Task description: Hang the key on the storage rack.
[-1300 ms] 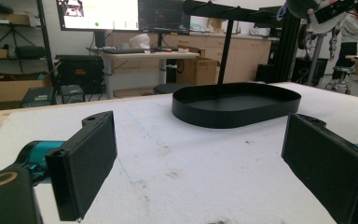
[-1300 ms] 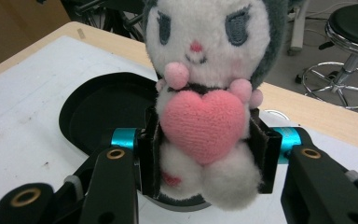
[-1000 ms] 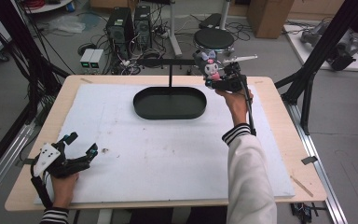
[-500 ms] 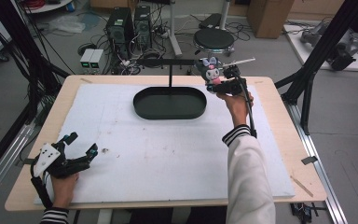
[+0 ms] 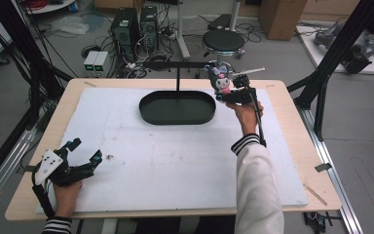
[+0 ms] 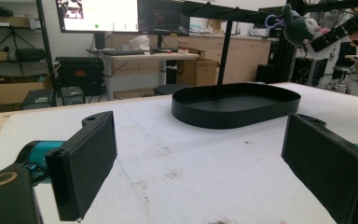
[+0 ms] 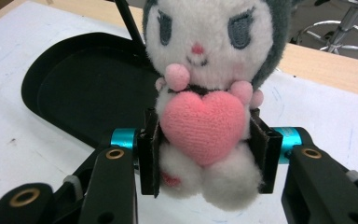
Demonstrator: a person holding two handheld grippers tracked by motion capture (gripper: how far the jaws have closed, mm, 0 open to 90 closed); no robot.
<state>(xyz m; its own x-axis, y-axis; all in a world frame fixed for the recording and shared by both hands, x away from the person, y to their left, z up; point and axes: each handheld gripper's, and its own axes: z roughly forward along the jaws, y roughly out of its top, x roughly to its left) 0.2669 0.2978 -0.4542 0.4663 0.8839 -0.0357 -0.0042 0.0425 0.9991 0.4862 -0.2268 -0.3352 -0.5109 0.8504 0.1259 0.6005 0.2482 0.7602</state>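
Plush toy (image 7: 200, 88) clamped at its waist by R gripper (image 5: 233, 92) at tray's (image 5: 151, 109) 2 o'clock, prob. for hanging on rack bar (image 5: 175, 64); L gripper (image 5: 73, 158) idle, jaws wide.

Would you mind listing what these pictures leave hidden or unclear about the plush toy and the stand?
- Plush toy: in the right gripper view its sides are covered by the right gripper pads, and the top edge cuts its ears.
- Its blue ring: too small in the left gripper view to tell whether it hangs on the stand's bar.
- Oval tray: the toy covers its far end.
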